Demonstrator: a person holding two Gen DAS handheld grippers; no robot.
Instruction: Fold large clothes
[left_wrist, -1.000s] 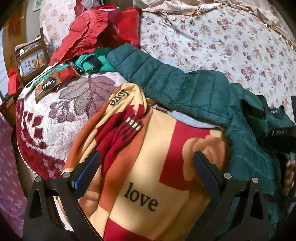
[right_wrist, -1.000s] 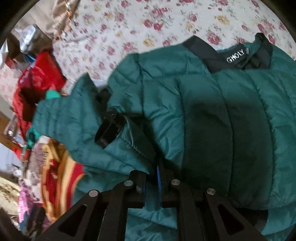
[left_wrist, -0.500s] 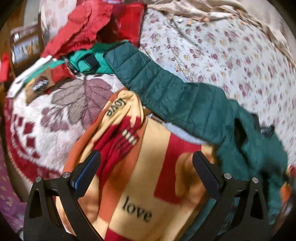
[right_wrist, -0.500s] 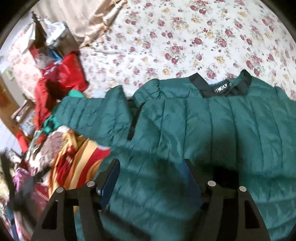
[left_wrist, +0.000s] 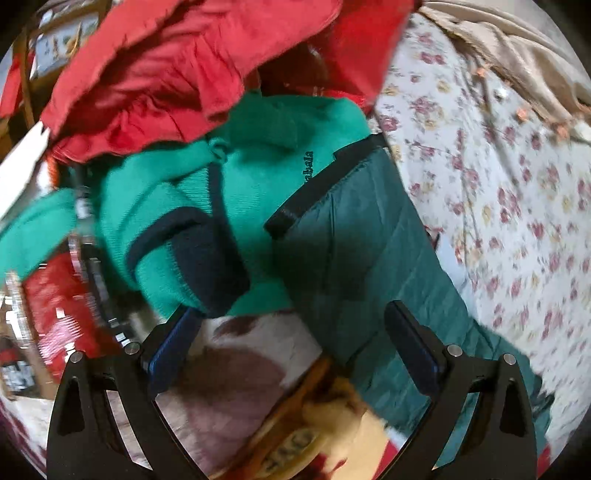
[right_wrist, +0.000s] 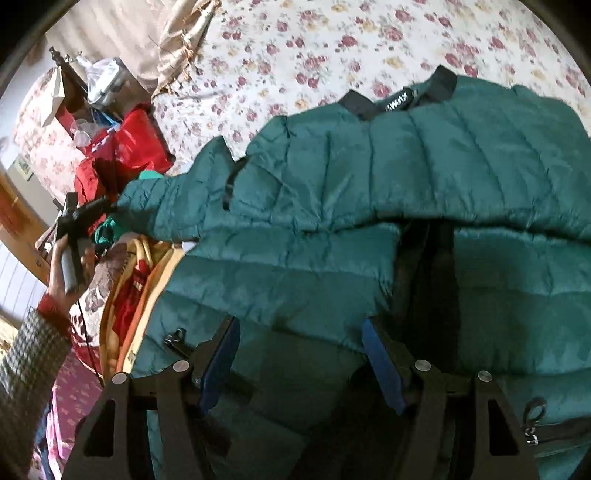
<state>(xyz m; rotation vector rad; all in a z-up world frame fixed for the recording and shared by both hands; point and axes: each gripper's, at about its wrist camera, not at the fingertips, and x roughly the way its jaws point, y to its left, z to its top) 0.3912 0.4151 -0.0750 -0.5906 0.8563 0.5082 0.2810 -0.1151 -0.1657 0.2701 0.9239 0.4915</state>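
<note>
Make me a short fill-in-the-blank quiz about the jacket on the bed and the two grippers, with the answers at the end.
1. The quilted jacket lying on the bedspread is dark ____ in colour.
2. The bedspread is printed with a ____ pattern.
3. The right gripper is ____, holding nothing.
4. The black cuff of the jacket's sleeve lies against a lighter green ____, just ahead of the left gripper.

Answers: green; floral; open; garment

Dark-green quilted jacket (right_wrist: 461, 155) w/ black collar trim (floral bedsheet (right_wrist: 314, 40), red-pink on white)
</note>
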